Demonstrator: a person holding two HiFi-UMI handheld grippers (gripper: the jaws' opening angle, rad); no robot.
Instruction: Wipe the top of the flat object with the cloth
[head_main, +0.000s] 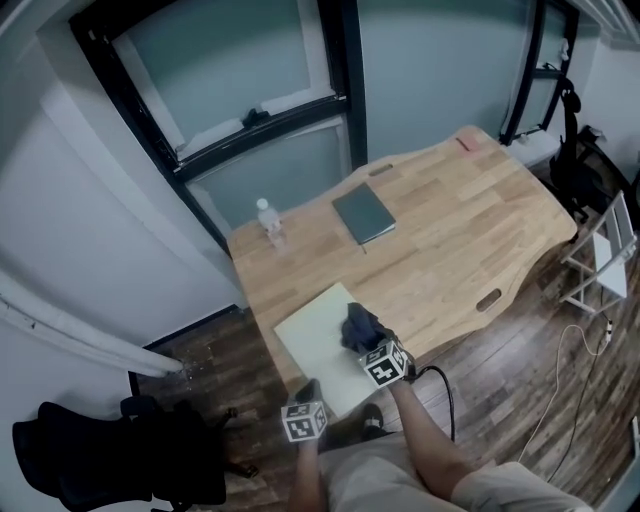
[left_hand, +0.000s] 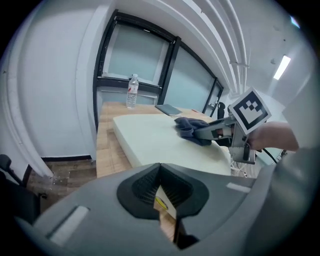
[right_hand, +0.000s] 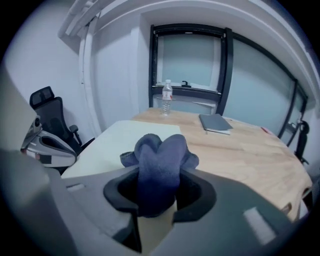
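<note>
One broad, light wooden table (head_main: 450, 230) is carrying everything in front of you. On its near left part a pale cream, flat rectangular pad (head_main: 312, 338) is lying, with one corner reaching toward you past the table edge. Farther off, near the middle of the table, a thin grey-green notebook (head_main: 364, 214) is lying flat, well apart from the pad.

You are holding the right gripper (head_main: 365, 338) over the near right part of the pad. Its jaws are clamping a bunched dark blue cloth (right_hand: 157, 162), and the cloth is sitting on the pad's top surface. You are holding the left gripper (head_main: 309, 390) just off the pad's near corner. Its jaws are pressing together with only a thin slit between them and are gripping nothing.

At the far left corner of the table, a small clear plastic water bottle (head_main: 268, 220) is standing upright.
</note>
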